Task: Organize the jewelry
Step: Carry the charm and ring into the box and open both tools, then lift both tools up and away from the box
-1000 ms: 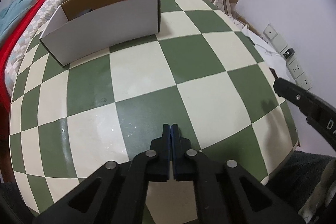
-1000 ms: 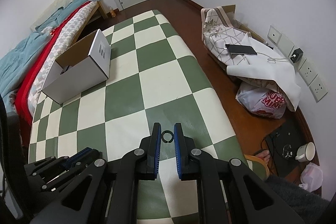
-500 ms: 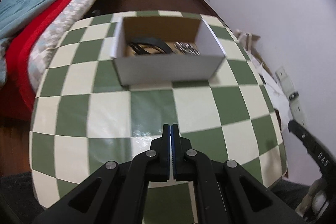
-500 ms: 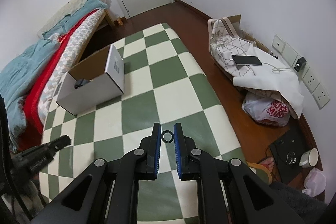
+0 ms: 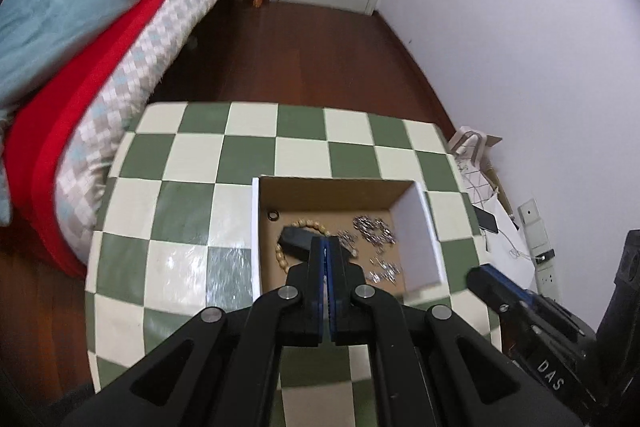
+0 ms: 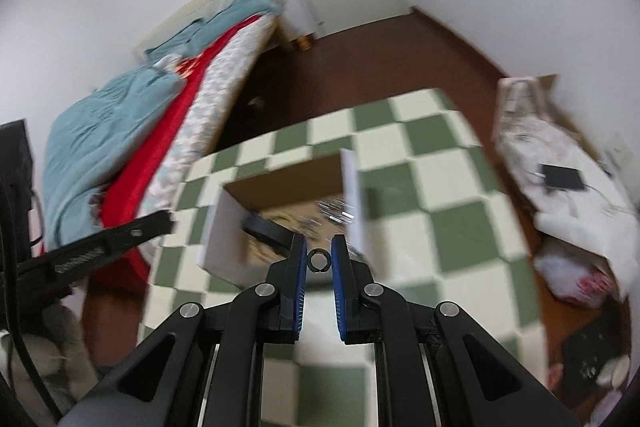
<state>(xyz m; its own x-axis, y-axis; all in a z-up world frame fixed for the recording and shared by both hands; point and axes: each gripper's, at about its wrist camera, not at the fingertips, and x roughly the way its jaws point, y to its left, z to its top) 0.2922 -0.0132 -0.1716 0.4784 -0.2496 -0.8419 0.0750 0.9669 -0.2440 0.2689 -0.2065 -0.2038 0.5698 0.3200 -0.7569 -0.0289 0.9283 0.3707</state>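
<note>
Right claw [image 6: 319,261] pinches a small dark ring [image 6: 319,260] between its pads, carried above the box [image 6: 224,239] near the counter's [image 5: 188,267] far edge, likely for dropping in. Left claw [image 5: 327,247] fully closed, empty, over the box. Left view alone shows contents sharply: another ring [image 5: 273,215], beaded bracelet [image 5: 280,255], silver chains [image 5: 372,231]; right view blurred.

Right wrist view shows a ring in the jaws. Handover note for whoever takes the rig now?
Right gripper: shut on a small dark ring, above the near edge of the cardboard box.
Left gripper: shut, empty, over the box.
In the box: another dark ring, bead bracelet, silver chain pieces, a black item.
Done: those pieces are boxed.
Left: release the held ring into the box.
</note>
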